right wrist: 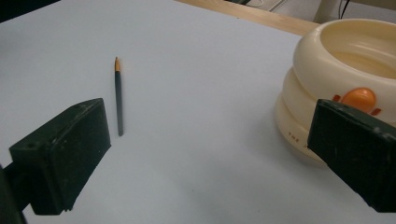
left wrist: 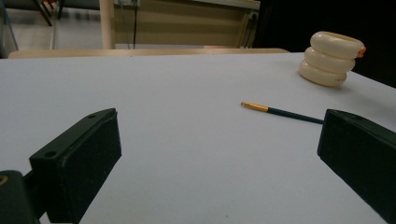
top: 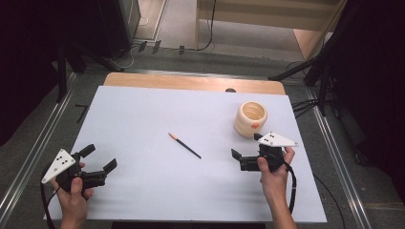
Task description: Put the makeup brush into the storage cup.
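A dark pencil [top: 184, 145] with an orange tip lies flat near the middle of the white table [top: 143, 114]. Behind it to the right stands a cream ribbed pot [top: 250, 118] bearing a small orange mark. My left gripper [top: 99, 158] is held at the front left, open, with nothing between its jaws. In the left gripper view the pencil [left wrist: 280, 112] and pot [left wrist: 331, 58] lie ahead to the right. My right gripper [top: 246, 146] hovers open just in front of the pot. Its own view shows the pencil [right wrist: 118, 98] by the left jaw and the pot [right wrist: 345, 70] by the right jaw.
A strip of bare wood [top: 191, 82] runs along the table's far edge. Dark stands and cables [top: 305, 76] sit on the floor beyond and to the right. Wide white surface lies between the two grippers.
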Demonstrator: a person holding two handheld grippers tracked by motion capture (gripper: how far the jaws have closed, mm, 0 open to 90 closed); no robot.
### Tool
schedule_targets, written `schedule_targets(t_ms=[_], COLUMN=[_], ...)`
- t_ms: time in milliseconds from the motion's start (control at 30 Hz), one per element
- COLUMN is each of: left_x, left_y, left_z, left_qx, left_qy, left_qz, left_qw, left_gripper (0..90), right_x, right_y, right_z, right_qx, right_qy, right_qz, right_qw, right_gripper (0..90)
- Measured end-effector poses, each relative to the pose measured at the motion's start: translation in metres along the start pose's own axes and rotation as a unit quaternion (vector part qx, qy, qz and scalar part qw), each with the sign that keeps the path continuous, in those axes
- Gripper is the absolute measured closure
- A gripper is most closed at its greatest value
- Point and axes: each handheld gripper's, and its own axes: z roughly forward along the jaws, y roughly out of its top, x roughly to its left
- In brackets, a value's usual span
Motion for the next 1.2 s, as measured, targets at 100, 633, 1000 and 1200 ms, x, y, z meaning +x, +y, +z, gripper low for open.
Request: schedule_targets(t_ms=[100, 633, 1000, 1200], left_x=[-0.001, -0.001, 0.000, -0.001], left_y=[0.000, 0.000, 0.000, 0.000], left_z=[0.000, 0.000, -0.001, 0.000], left_qx=[0.001, 0.001, 0.001, 0.002], left_qy=[0.001, 0.000, 0.001, -0.001], left_qz=[0.003, 0.005, 0.005, 0.006], left_qw=[1.0000, 1.0000, 1.0000, 1.0000], left_gripper=[0.5, 0.5, 0.5, 0.5], right_x=[0.003, 0.021, 0.031, 0.038], right_y=[0.004, 0.026, 0.040, 0.045], right_z=[0.004, 0.028, 0.047, 0.058], right_qx=[0.005, 0.022, 0.040, 0.052], right_qy=[0.005, 0.025, 0.035, 0.041], right_qz=[-0.002, -0.034, -0.052, -0.060], right_qw=[1.0000, 0.9989, 0.9973, 0.9960], right_gripper=[0.0, 0.0, 0.0, 0.0])
